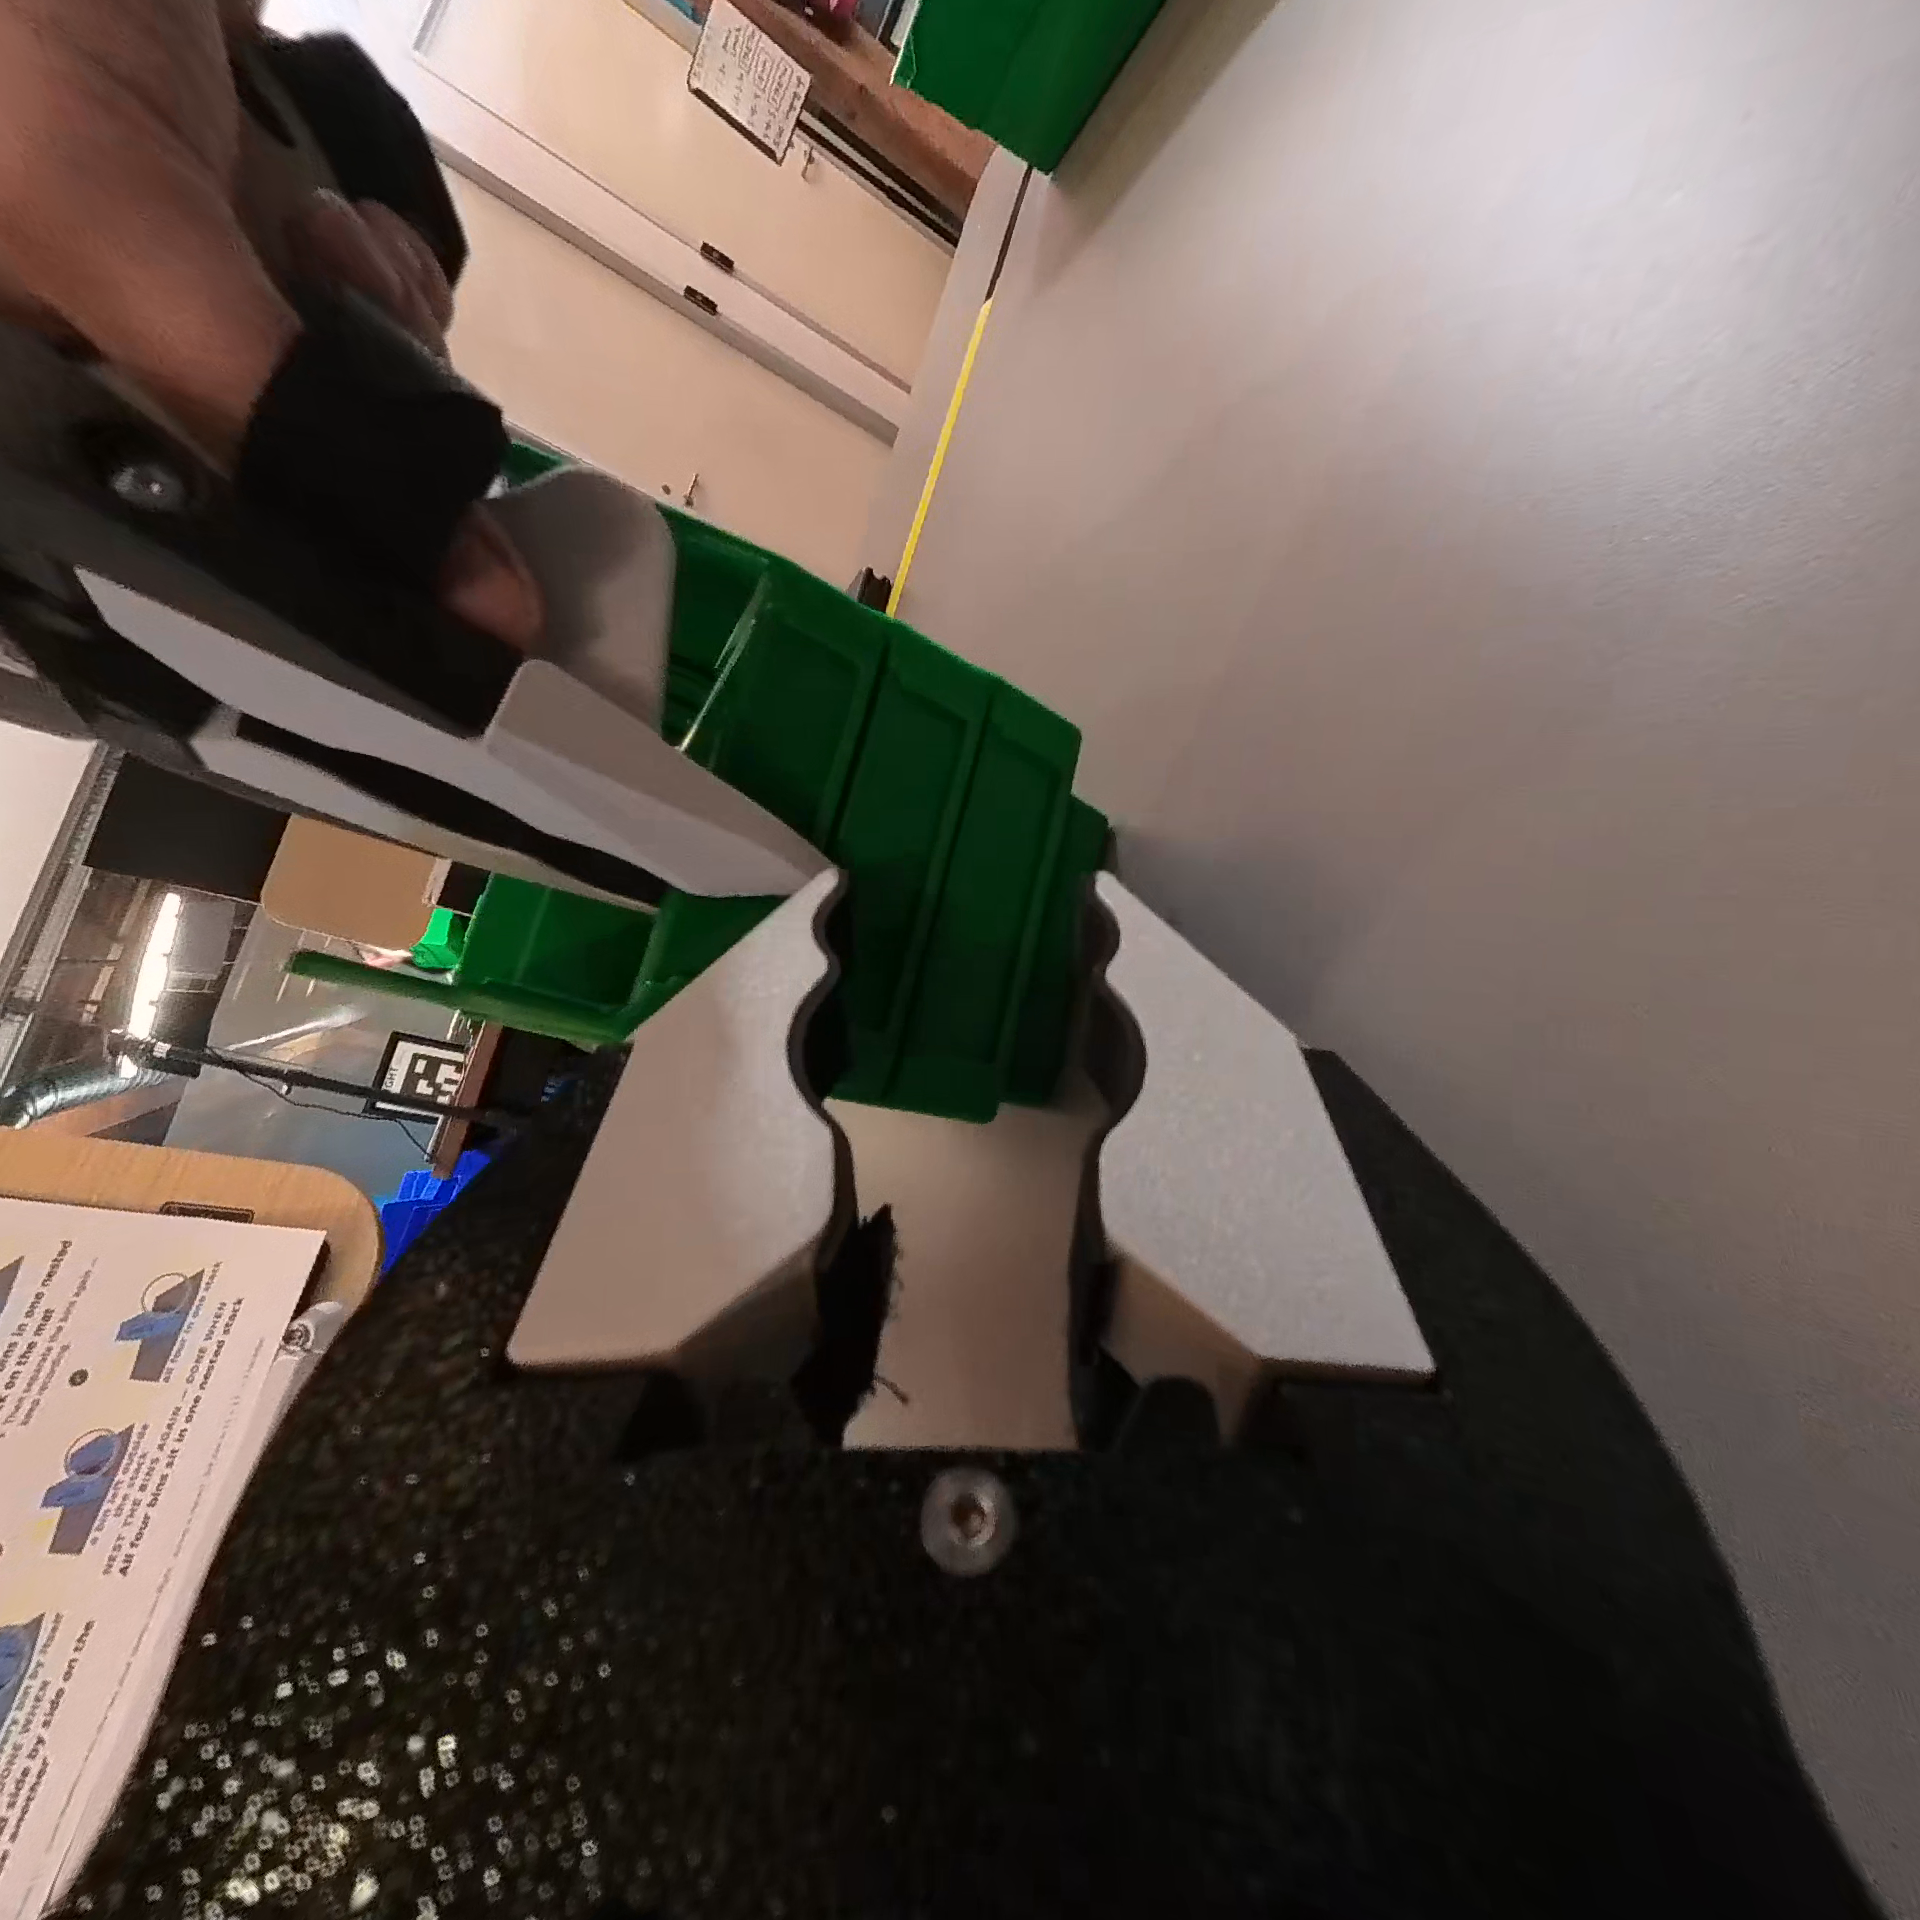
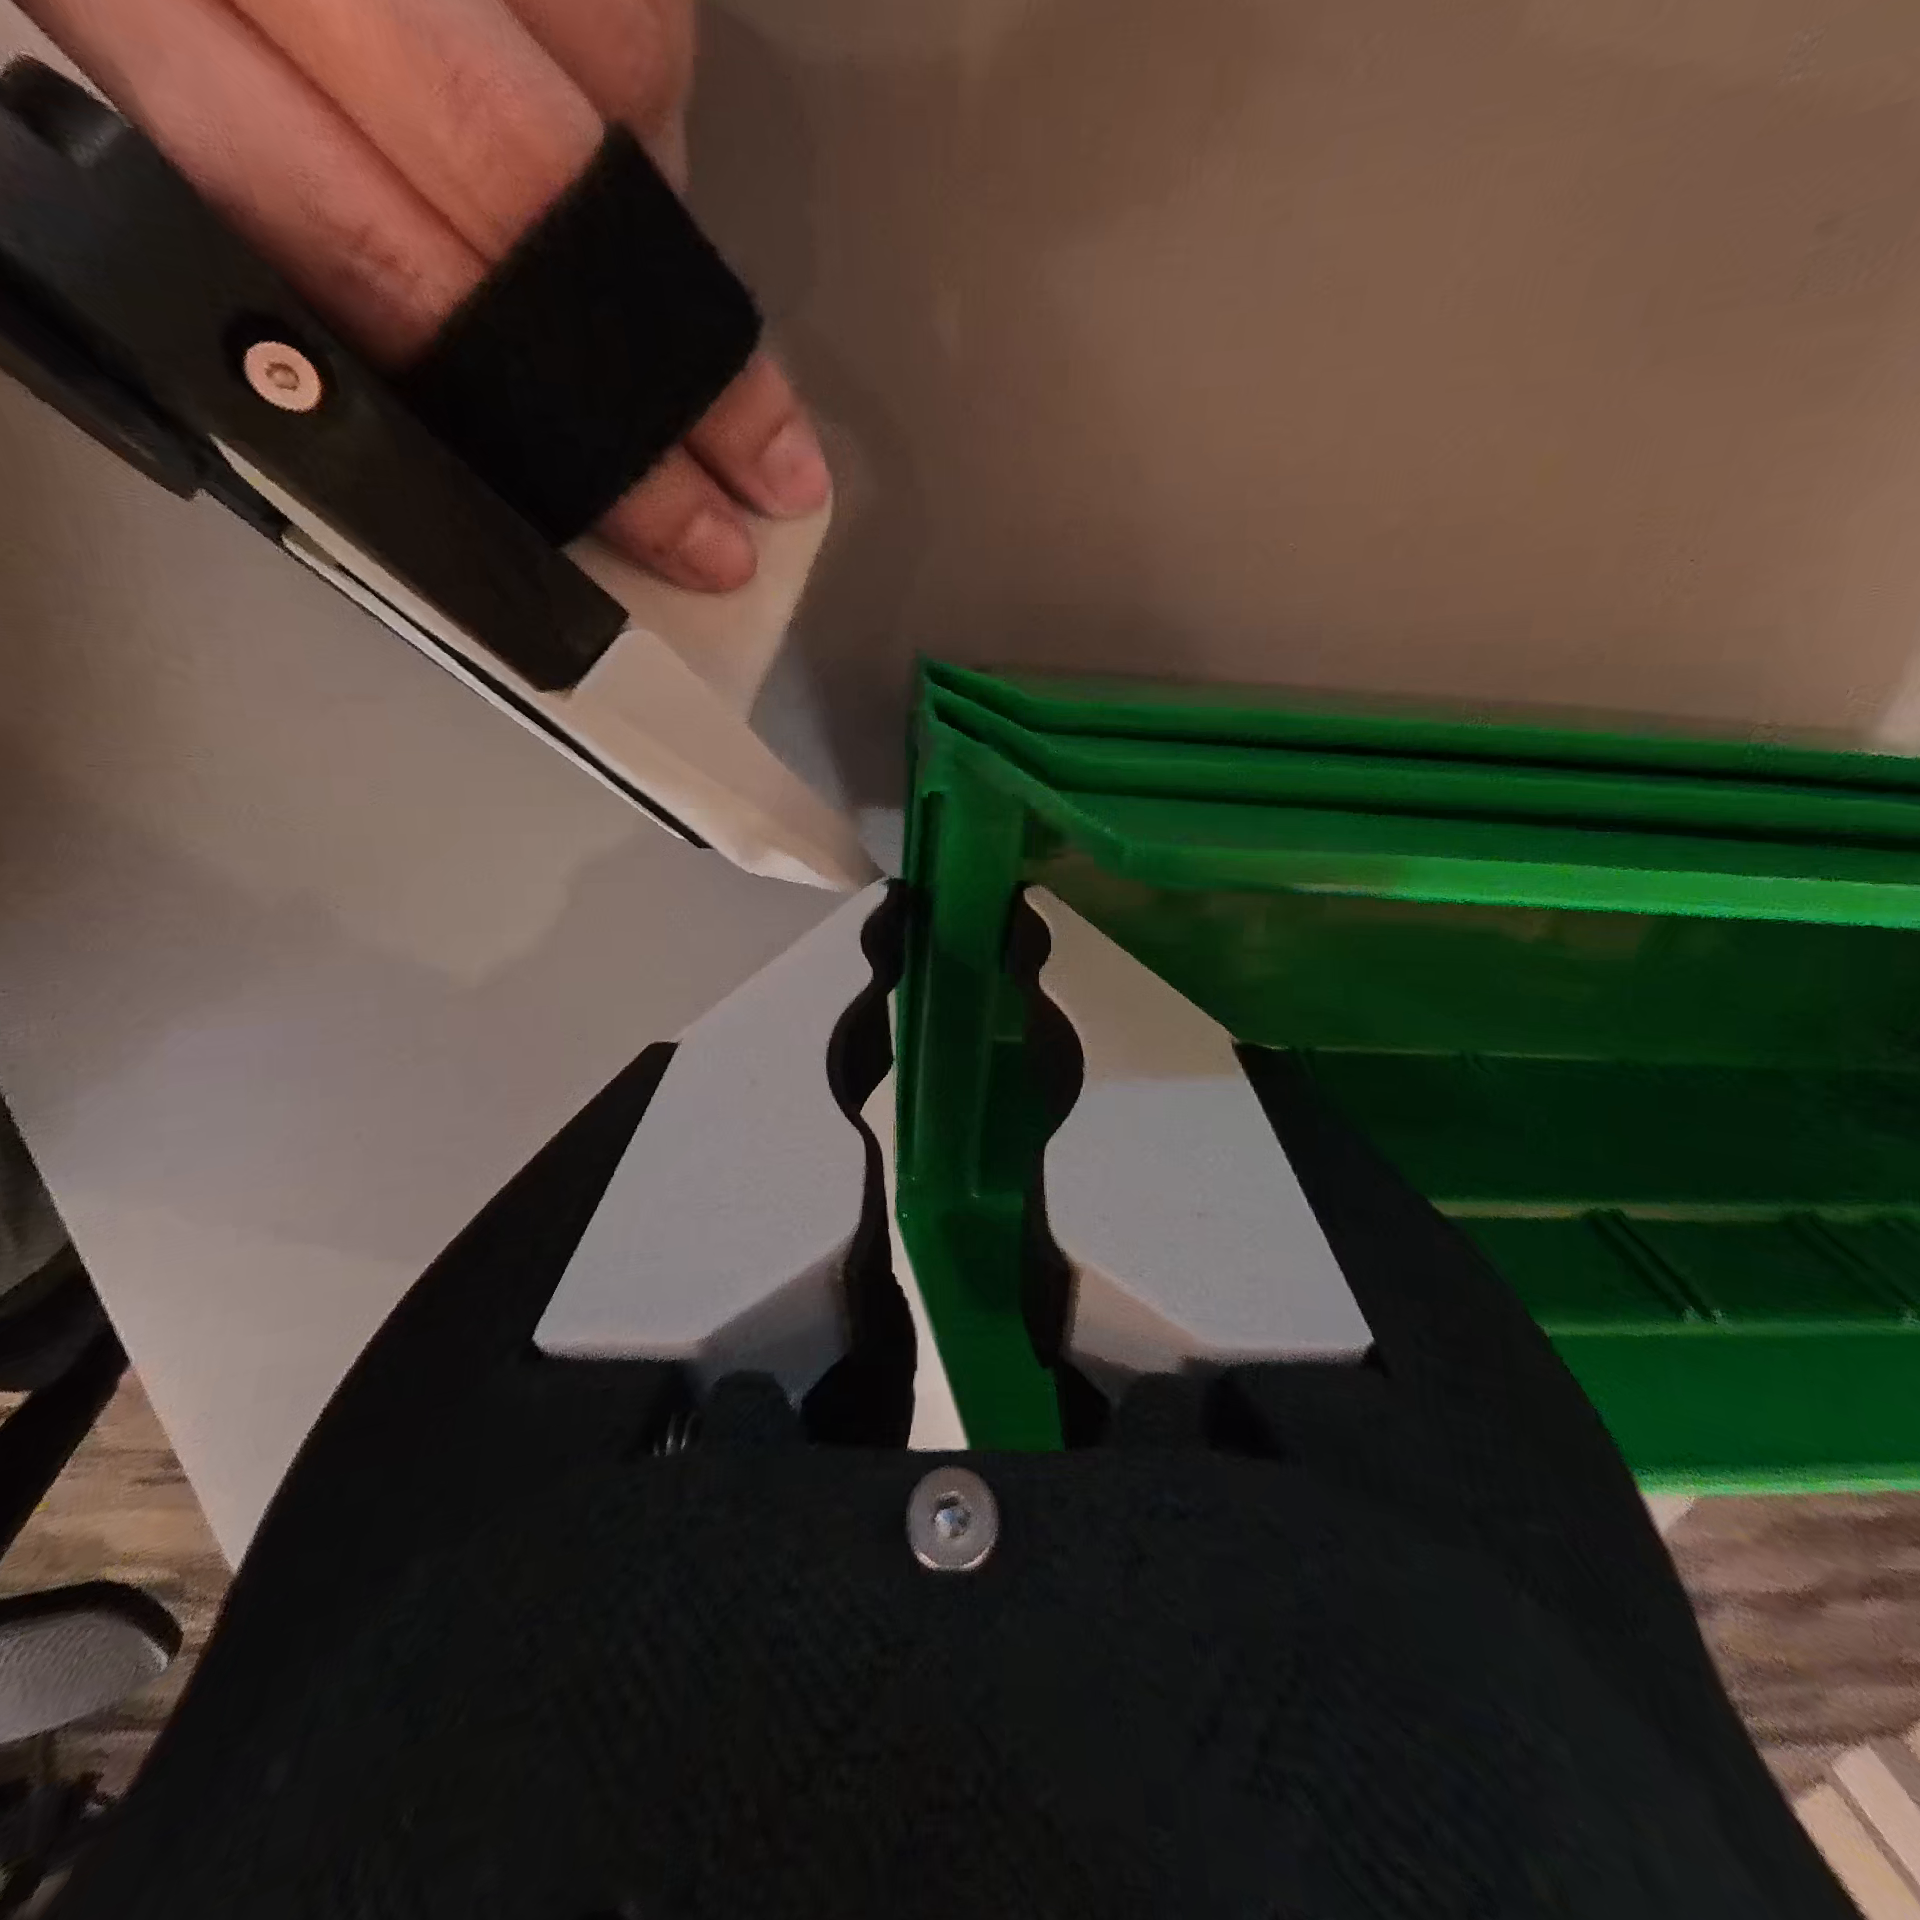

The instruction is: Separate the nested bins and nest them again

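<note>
Nested stack of glossy green plastic bins (image 2: 1455, 831), ribbed walls, three stepped rims visible; rests on pale grey tabletop (image 2: 312, 1039). Right gripper (image 2: 961, 904) clenched on the stack's corner wall. Left gripper (image 1: 966, 914) straddles the stack's ribbed side, grip uncertain.

The green plastic bins (image 2: 1455, 1039) were nested in one stack, three rims showing stepped one behind another in the right wrist view. The stack (image 1: 935, 862) was tilted against the pale surface (image 1: 1455, 623), its ribbed side wall exposed.
</note>
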The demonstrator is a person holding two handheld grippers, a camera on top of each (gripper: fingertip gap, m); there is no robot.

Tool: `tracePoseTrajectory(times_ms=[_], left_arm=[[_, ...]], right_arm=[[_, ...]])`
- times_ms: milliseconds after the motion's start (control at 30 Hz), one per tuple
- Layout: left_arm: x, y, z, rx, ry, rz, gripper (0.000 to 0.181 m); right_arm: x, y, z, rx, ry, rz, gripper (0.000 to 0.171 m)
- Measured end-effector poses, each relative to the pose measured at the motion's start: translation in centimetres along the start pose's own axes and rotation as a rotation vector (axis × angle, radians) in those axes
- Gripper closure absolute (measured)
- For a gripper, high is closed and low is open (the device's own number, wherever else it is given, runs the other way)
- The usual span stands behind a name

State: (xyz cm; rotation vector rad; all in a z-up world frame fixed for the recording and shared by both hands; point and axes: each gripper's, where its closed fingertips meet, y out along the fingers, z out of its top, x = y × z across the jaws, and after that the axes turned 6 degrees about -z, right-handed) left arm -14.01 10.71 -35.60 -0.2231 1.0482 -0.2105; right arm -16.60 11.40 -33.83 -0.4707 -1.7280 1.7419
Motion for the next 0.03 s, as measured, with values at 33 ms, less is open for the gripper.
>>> tracePoseTrajectory(times_ms=[33], left_arm=[[0.04,0.03,0.04,0.002,0.001,-0.002,0.14]], right_arm=[[-0.01,0.0,0.01,0.006,0.003,0.011,0.155]])
